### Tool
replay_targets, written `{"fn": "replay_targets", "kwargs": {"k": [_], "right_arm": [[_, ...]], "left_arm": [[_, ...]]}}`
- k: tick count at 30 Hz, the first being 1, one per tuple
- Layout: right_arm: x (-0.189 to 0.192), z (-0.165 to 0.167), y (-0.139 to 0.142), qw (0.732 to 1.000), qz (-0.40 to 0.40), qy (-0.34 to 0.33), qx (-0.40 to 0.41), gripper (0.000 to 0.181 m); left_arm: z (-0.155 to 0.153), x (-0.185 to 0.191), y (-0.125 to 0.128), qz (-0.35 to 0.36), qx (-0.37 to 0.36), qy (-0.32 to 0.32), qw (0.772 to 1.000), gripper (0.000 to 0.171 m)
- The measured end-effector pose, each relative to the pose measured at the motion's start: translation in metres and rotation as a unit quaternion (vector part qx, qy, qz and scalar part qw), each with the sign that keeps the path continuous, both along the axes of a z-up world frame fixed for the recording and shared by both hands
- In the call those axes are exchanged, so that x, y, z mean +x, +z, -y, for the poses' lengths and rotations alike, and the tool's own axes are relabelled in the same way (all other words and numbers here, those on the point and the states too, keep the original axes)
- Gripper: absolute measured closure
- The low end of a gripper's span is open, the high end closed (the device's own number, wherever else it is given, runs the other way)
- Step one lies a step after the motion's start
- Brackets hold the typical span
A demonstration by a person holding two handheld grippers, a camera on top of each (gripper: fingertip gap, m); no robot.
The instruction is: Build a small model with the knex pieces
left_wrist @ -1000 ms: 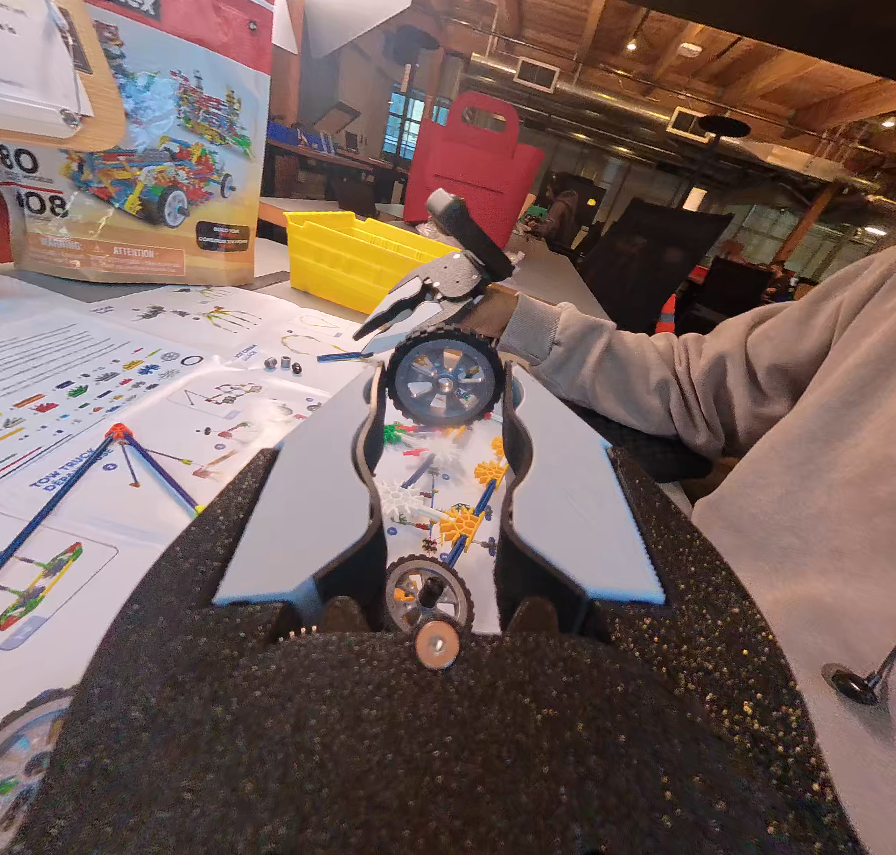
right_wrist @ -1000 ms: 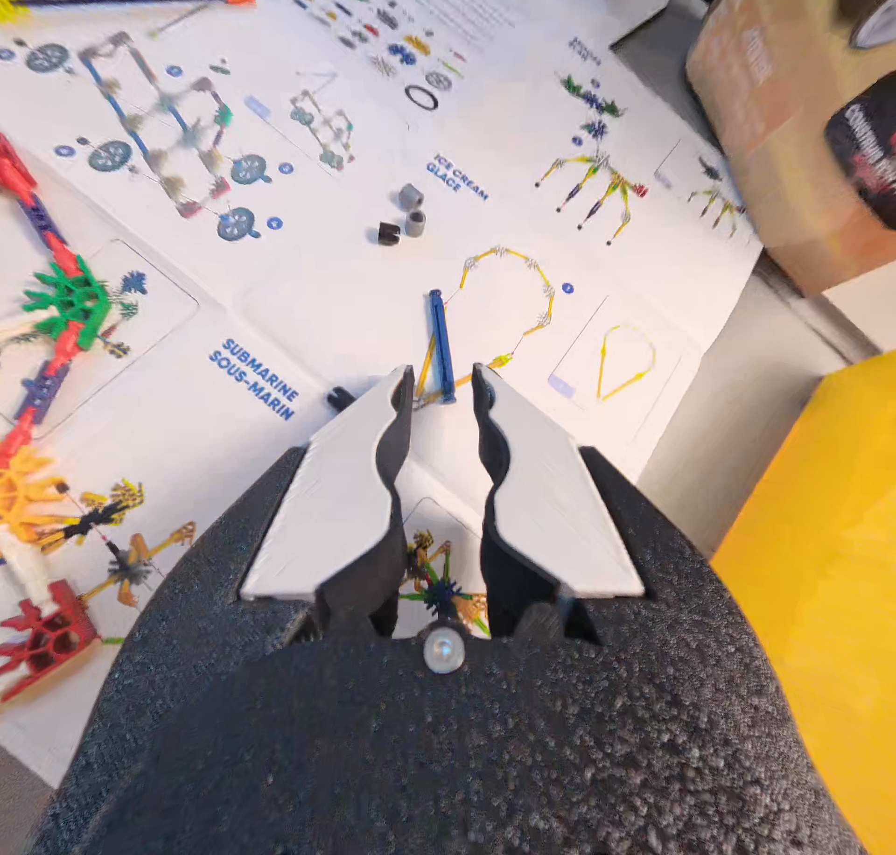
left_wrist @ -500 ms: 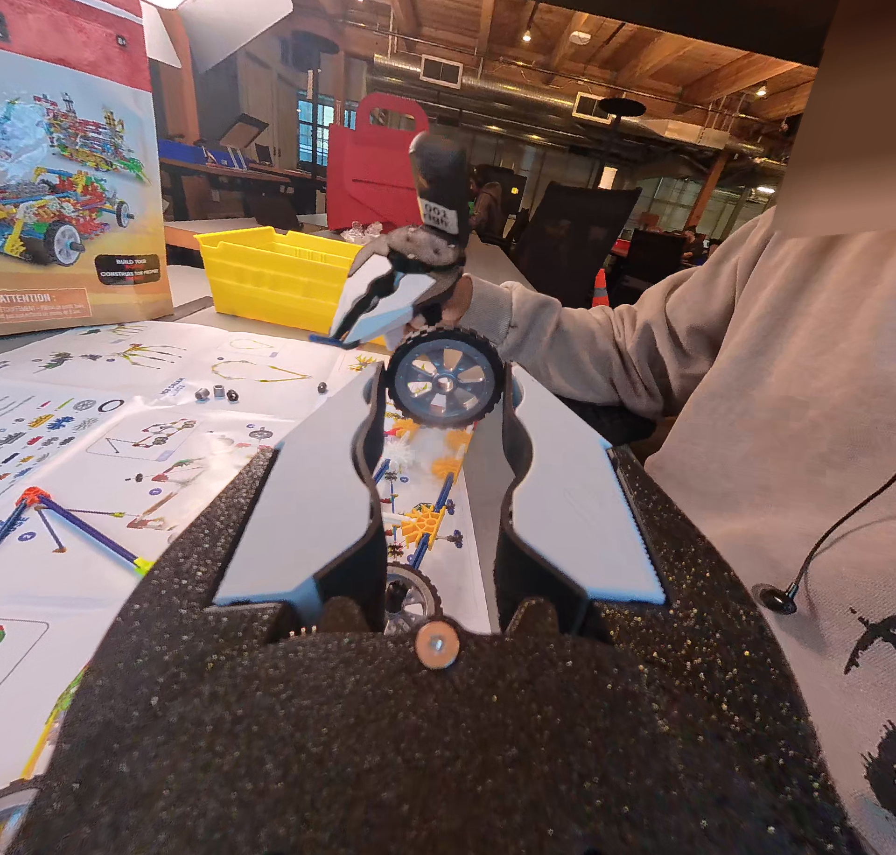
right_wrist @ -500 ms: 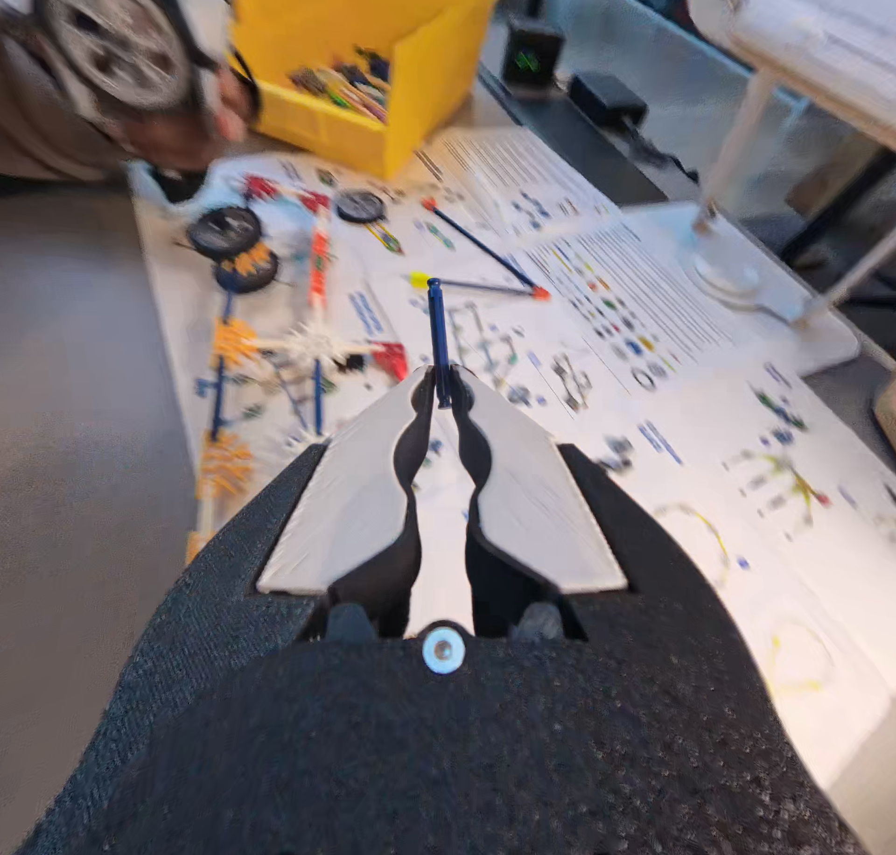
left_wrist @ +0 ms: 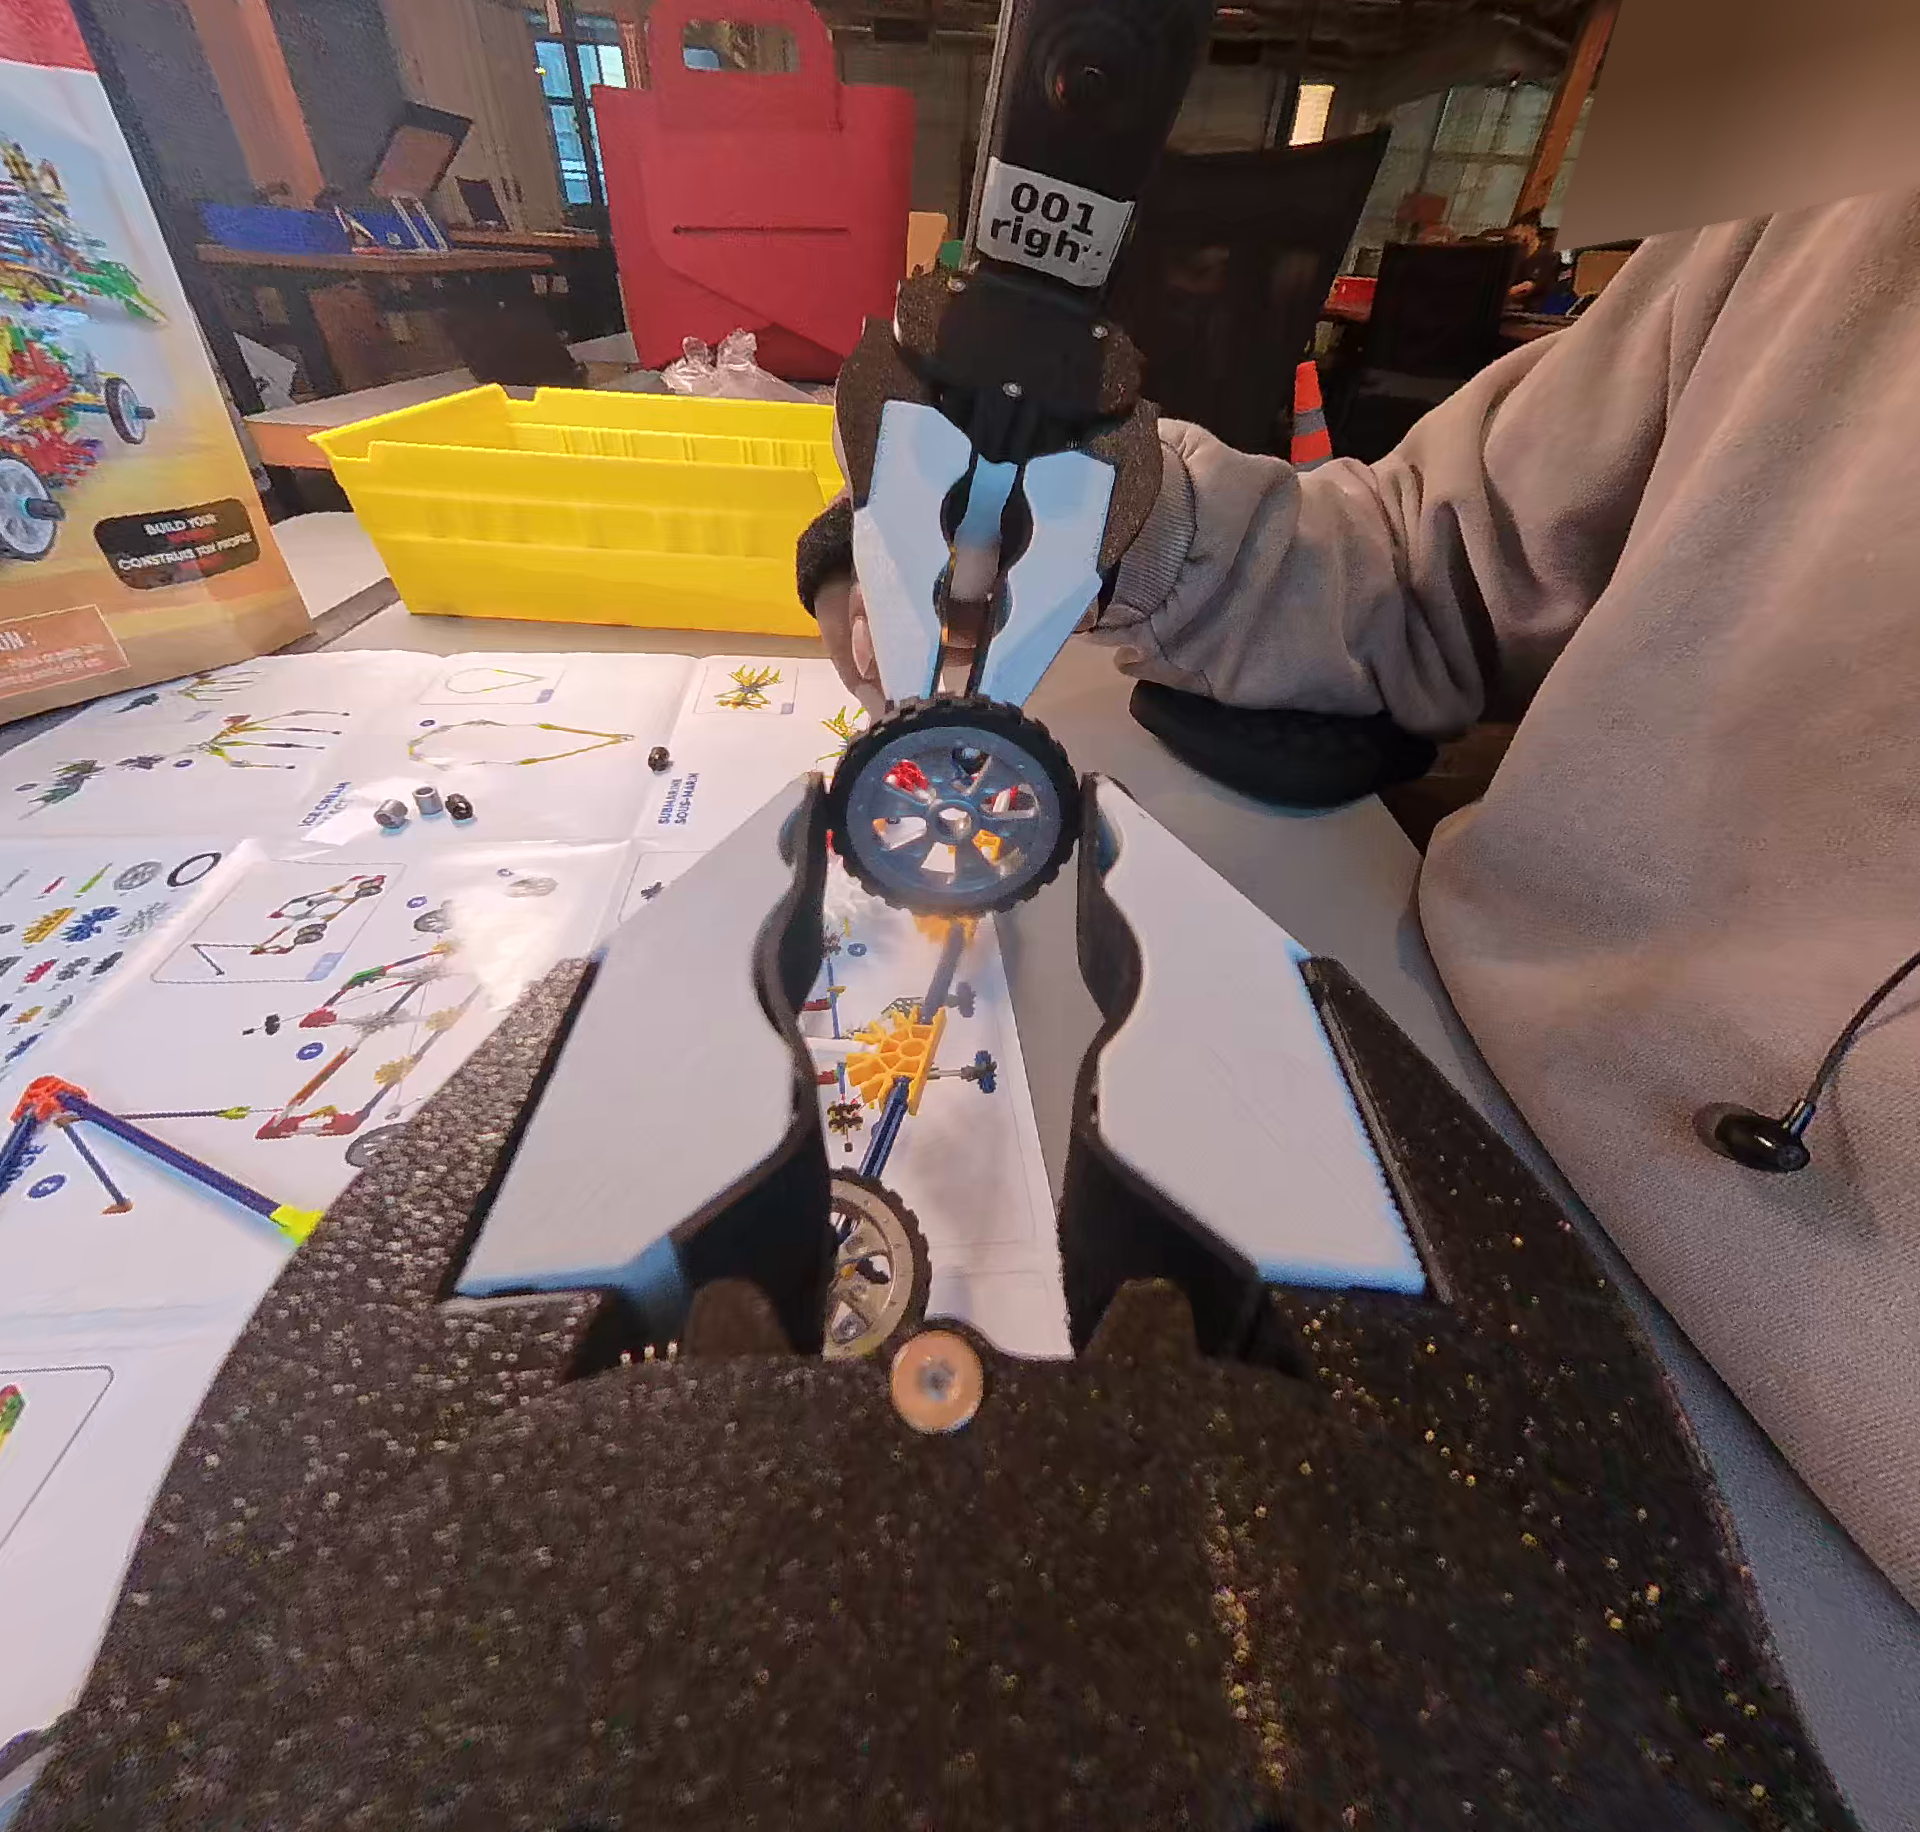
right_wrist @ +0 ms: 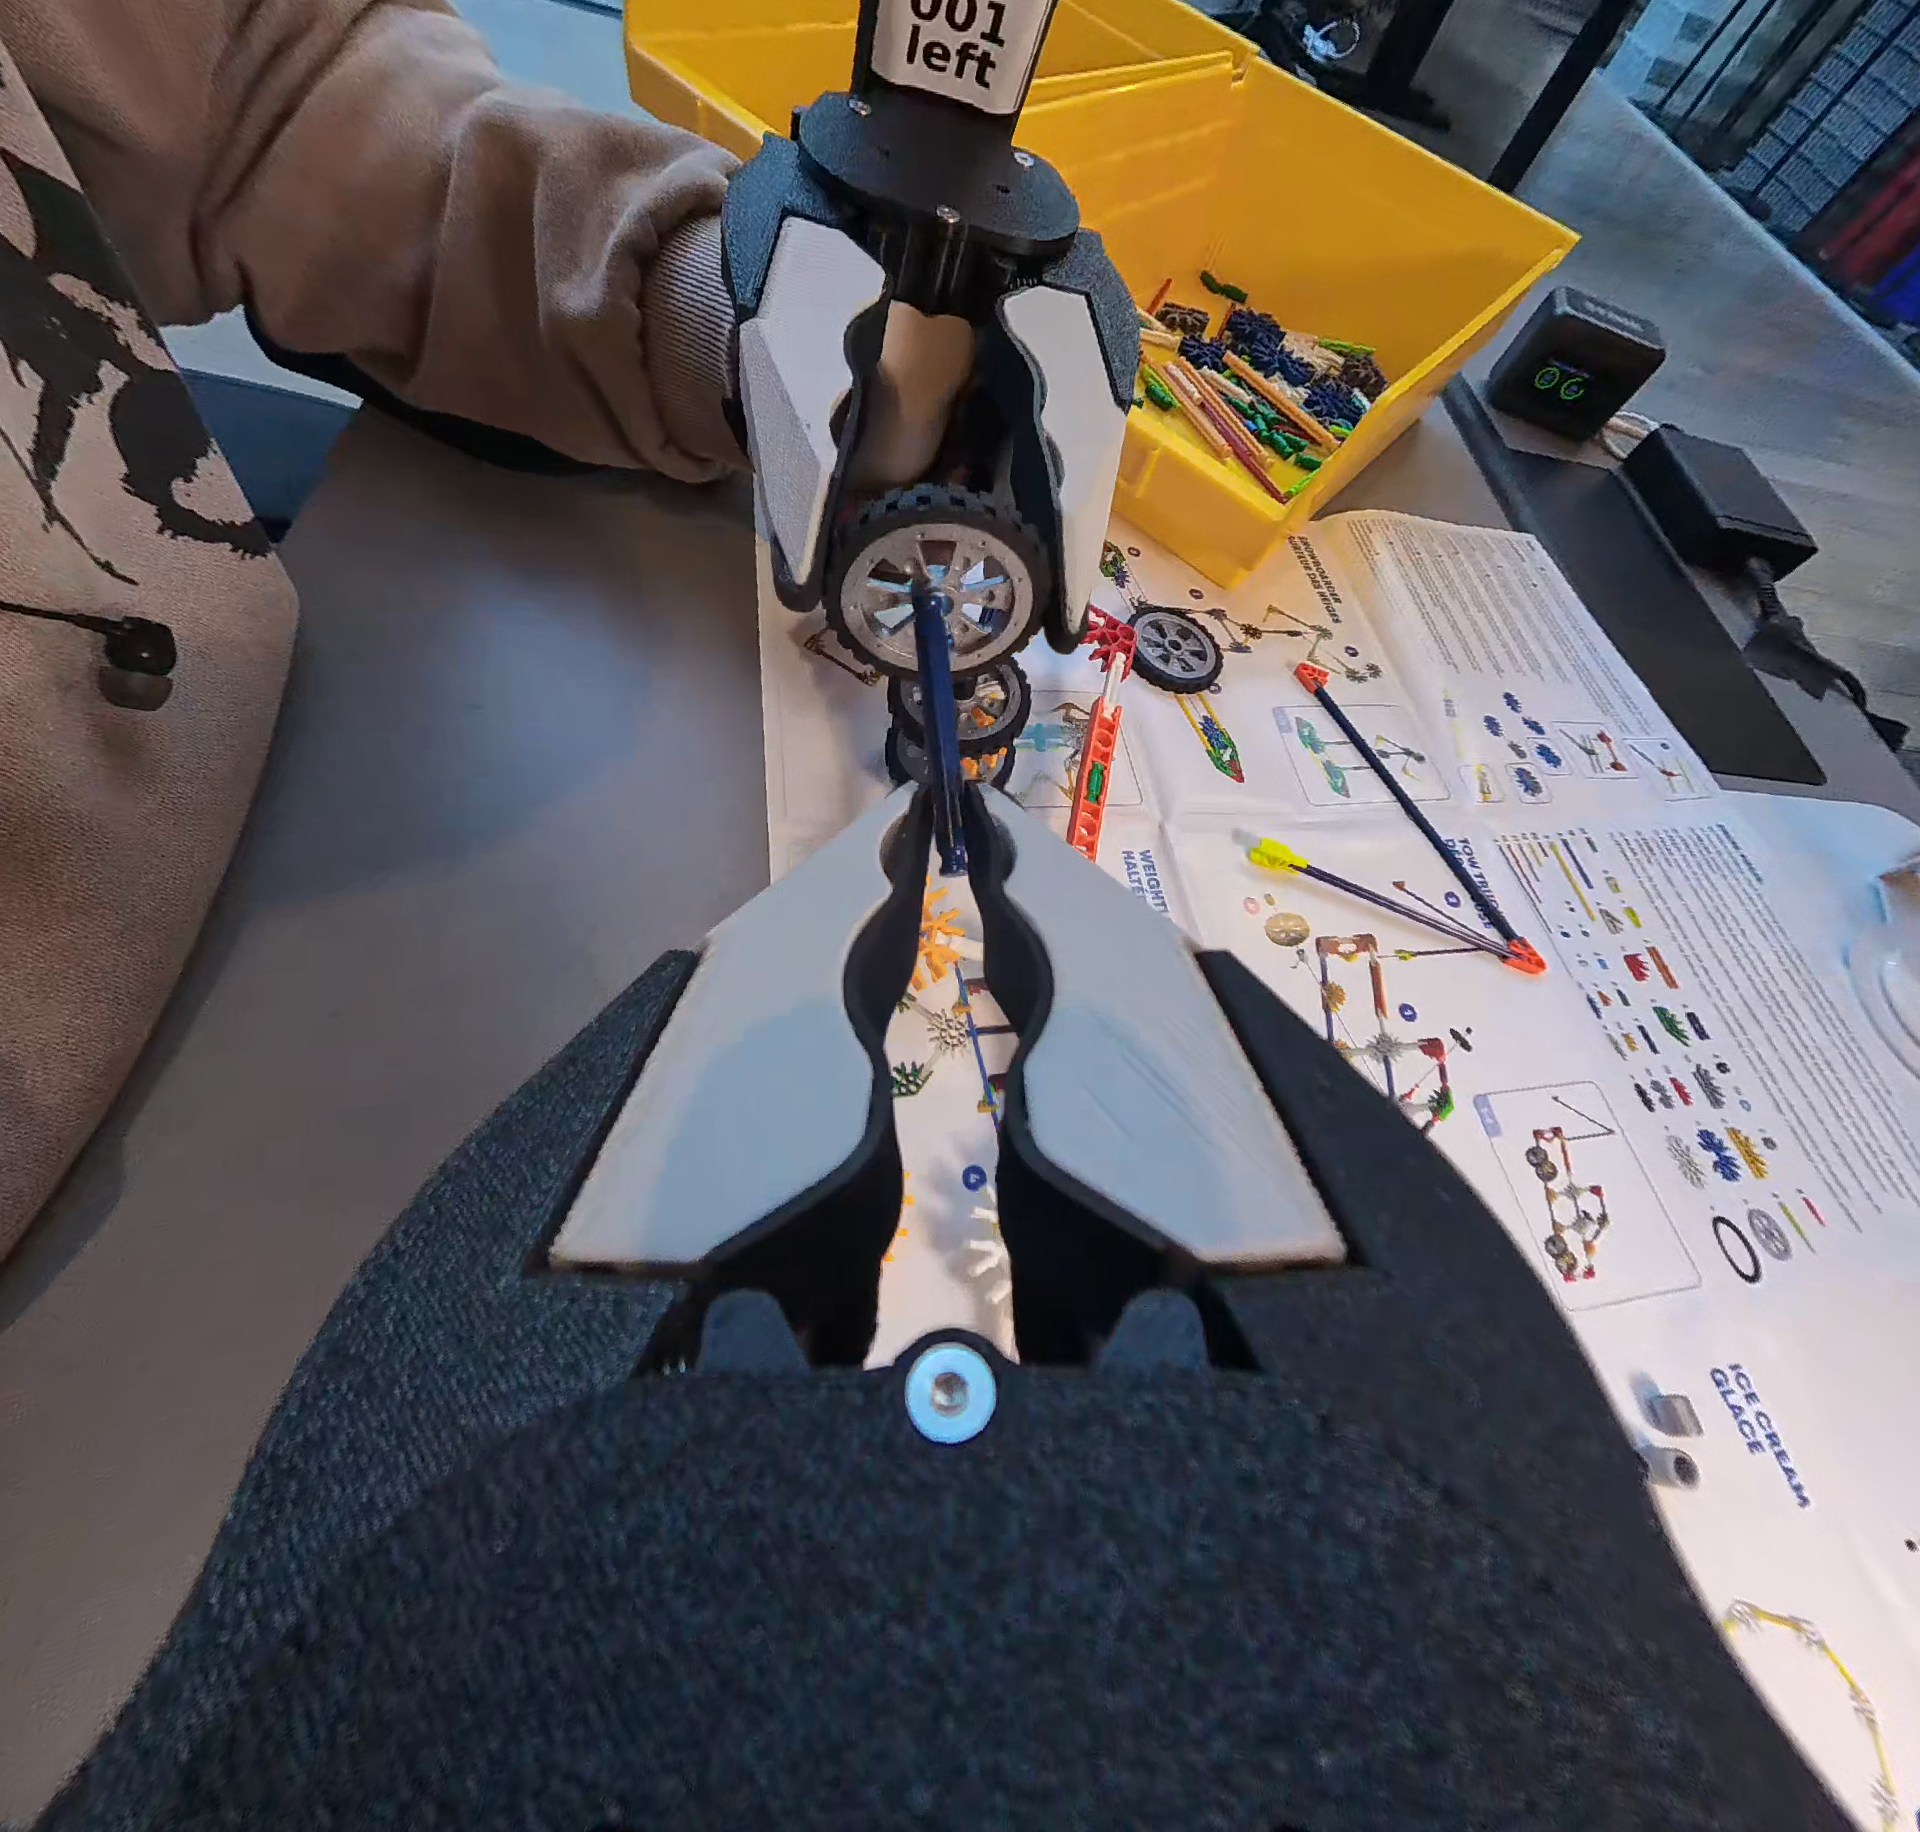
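Black-tyred toy wheel (left_wrist: 954, 820) sits clamped between the left gripper (left_wrist: 951, 826) fingertips, held above the instruction sheet (right_wrist: 1455, 951). Straight ahead, the right gripper (right_wrist: 948, 826) pinches a dark blue rod (right_wrist: 935, 702) whose far tip meets the wheel's hub; whether it has entered I cannot tell.

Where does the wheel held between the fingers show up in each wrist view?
Left wrist view: the wheel sits centre frame, clamped at the left gripper tips.
Right wrist view: wheel upper centre, blue rod tip at its hub.
Shared landmark: yellow bin.
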State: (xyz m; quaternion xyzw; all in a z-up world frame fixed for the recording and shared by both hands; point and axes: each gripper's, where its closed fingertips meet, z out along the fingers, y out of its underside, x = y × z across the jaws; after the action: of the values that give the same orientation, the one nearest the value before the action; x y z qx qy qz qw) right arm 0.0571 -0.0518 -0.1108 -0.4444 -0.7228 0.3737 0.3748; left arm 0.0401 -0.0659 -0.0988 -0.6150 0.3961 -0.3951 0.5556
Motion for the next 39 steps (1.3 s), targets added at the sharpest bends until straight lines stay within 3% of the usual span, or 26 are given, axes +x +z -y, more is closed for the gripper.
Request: {"fn": "replay_targets", "kwargs": {"k": [9,17,24,28,33,39], "right_arm": [[0.001,0.002,-0.013,0.999,0.032,0.001,0.018,0.178],[0.003,0.009,-0.02,0.998,0.057,0.012,0.0,0.177],[-0.015,0.027,-0.005,0.993,-0.021,0.044,-0.108,0.178],[-0.009,0.018,0.018,0.976,-0.066,0.057,-0.198,0.157],[-0.006,0.007,0.03,0.975,-0.104,0.043,-0.194,0.181],[-0.023,0.023,0.009,0.984,-0.077,0.039,-0.159,0.181]], "left_arm": [[0.004,0.005,-0.008,-0.037,0.013,-0.004,0.999,0.125],[0.004,0.01,-0.031,-0.157,0.068,0.017,0.985,0.125],[0.008,0.017,-0.022,-0.133,0.081,0.019,0.988,0.125],[0.006,0.011,0.0,-0.069,0.079,0.031,0.994,0.125],[0.001,0.003,0.01,-0.046,0.086,0.055,0.994,0.125],[0.005,0.012,0.005,-0.048,0.081,0.041,0.995,0.125]]}}
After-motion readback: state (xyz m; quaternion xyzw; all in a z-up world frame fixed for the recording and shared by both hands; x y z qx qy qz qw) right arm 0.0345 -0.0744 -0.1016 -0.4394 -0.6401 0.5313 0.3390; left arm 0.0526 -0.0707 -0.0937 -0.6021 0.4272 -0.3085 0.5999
